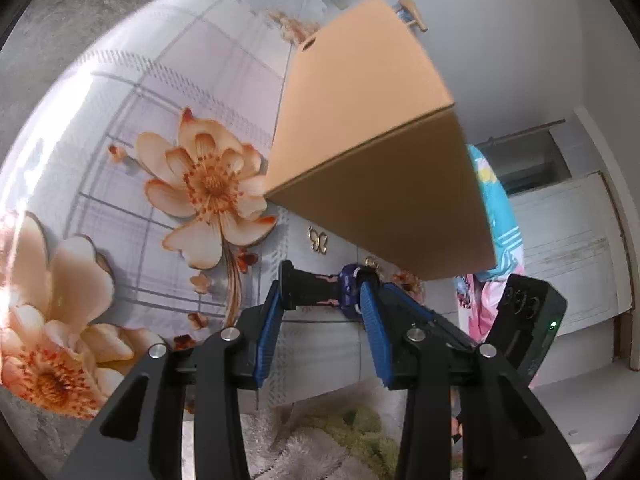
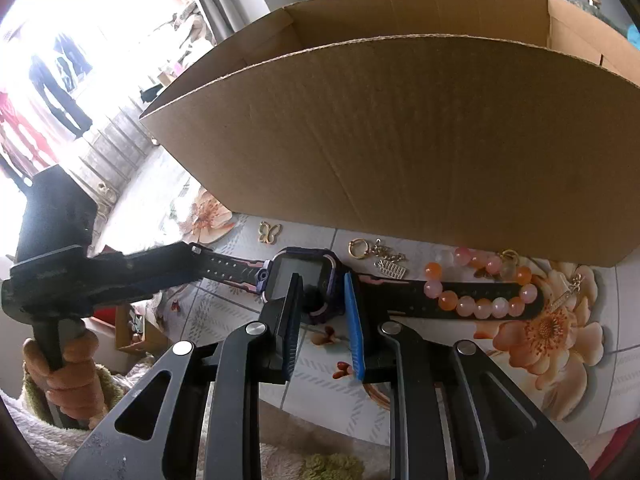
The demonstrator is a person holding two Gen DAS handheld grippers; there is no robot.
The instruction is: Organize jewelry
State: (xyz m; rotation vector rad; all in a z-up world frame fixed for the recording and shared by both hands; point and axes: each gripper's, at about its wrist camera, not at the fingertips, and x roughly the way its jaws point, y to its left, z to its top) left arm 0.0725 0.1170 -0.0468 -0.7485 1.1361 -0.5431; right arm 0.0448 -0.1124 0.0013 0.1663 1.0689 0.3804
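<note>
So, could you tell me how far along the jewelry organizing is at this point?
Done: nothing visibly; the cardboard box hides its inside. In hand: the right gripper looks clamped on the watch, with the left gripper at its strap end. Left: the bead bracelet, butterfly charm, gold ring and chain pieces lie on the table before the box.

daylight floods in from the upper left of the right wrist view, blowing the window area (image 2: pixel 60 60) out to white, while the near wall of the cardboard box (image 2: pixel 420 152) sits in its own shade. the left wrist view is evenly lit and softer, with a glare patch on the glossy floral tabletop (image 1: pixel 24 240). both fisheye frames bend strongly at the rims and darken to black corners.
</note>
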